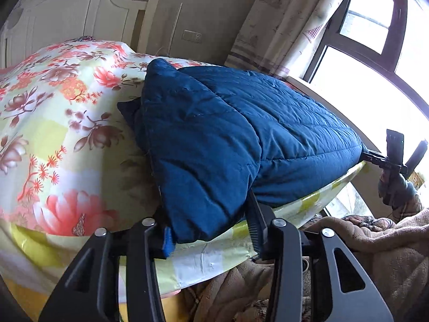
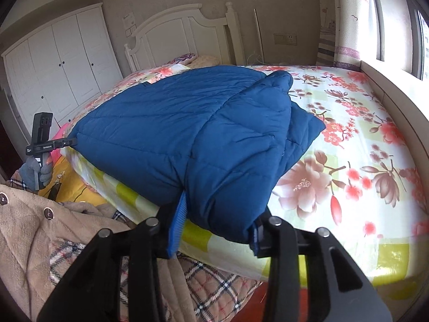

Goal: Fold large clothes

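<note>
Nearest us, at the near edge of the bed, our left gripper (image 1: 209,230) has its jaws set around a bulky fold at the hem of the blue quilted jacket (image 1: 241,134), padded cloth filling the gap between the two fingers. Our right gripper (image 2: 214,230) does the same at the other end of the hem, clamped on a thick roll of the jacket (image 2: 187,134) with a blue ribbed cuff (image 2: 178,228) hanging beside its left finger. Each tong shows small in the other's camera, pinching the jacket's corner: the right one (image 1: 375,158) far right in the left wrist view, the left one (image 2: 60,143) far left in the right wrist view, held by a gloved hand (image 2: 36,171).

Below the grippers we see our beige fleece robe (image 2: 24,230) and plaid trousers (image 2: 209,281). The jacket lies folded in on itself along the near edge of the floral bedsheet (image 2: 348,139), one folded panel overlapping the rest. Farther off stand the white headboard (image 2: 182,32), a white wardrobe (image 2: 61,61) to the left, and a curtain (image 1: 289,26) and window (image 1: 375,18) to the right.
</note>
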Motion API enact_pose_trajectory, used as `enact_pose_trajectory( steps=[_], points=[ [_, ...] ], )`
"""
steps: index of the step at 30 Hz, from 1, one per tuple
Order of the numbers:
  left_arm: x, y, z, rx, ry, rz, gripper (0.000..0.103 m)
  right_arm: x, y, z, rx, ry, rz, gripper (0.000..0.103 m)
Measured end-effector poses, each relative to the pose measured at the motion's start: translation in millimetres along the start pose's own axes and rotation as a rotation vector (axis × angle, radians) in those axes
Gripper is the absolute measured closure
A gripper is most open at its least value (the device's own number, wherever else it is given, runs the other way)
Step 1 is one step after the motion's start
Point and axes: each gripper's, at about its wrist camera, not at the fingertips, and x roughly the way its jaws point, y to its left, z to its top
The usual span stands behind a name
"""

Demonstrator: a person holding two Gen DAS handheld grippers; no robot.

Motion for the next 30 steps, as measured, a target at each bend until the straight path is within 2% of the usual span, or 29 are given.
enact_pose_trajectory(
  steps=[2, 3, 4, 5, 6, 8, 11, 13, 16, 18, 20, 21, 22, 24, 27, 28, 30],
  points=[
    [-2, 7, 2, -0.039, -0.005, 0.024, 0.032, -11, -2, 9, 0.018, -0.007, -0.019, 0.048],
    [-11, 9, 5, -0.051, -0.029, 0.055, 0.024, -17, -3, 14, 0.029, -0.013, -0.031, 0.045],
    [-21, 10, 8, -0.057, -0.067, 0.073, 0.012, -29, -1, 20, 0.029, -0.034, -0.057, 0.042],
    [-34, 12, 10, -0.063, -0.115, 0.091, 0.006, -38, 0, 26, 0.014, -0.068, -0.081, 0.038],
    [-50, 14, 13, -0.072, -0.178, 0.102, 0.006, -49, 3, 33, -0.003, -0.113, -0.102, 0.029],
    [-74, 19, 31, -0.109, -0.272, 0.177, 0.006, -63, 9, 55, -0.024, -0.186, -0.126, 0.026],
    [-75, 14, 71, -0.137, -0.307, 0.227, 0.006, -51, 23, 100, -0.057, -0.225, -0.142, 0.025],
    [-58, 1, 107, -0.149, -0.306, 0.250, 0.006, -31, 39, 130, -0.092, -0.232, -0.156, 0.025],
    [-6, -27, 160, -0.101, -0.212, 0.340, 0.006, 24, 60, 181, -0.117, -0.187, -0.137, 0.020],
    [44, -44, 196, -0.066, -0.127, 0.406, 0.006, 73, 68, 214, -0.117, -0.099, -0.159, 0.020],
    [82, -52, 219, -0.066, -0.054, 0.410, 0.006, 119, 77, 237, -0.138, -0.019, -0.196, 0.021],
    [99, -57, 227, -0.058, -0.024, 0.395, 0.006, 139, 77, 243, -0.137, 0.018, -0.194, 0.032],
    [125, -60, 239, -0.056, 0.021, 0.402, 0.006, 161, 78, 248, -0.149, 0.058, -0.205, 0.047],
    [156, -65, 245, -0.034, 0.052, 0.437, 0.006, 193, 77, 247, -0.157, 0.117, -0.229, 0.057],
    [207, -67, 247, 0.026, 0.100, 0.470, 0.006, 239, 61, 224, -0.145, 0.204, -0.240, 0.057],
    [230, -64, 241, 0.061, 0.136, 0.498, 0.006, 257, 49, 212, -0.104, 0.245, -0.214, 0.057],
    [271, -48, 226, 0.020, 0.260, 0.491, 0.004, 261, 44, 211, -0.045, 0.213, -0.172, 0.057]
  ],
)
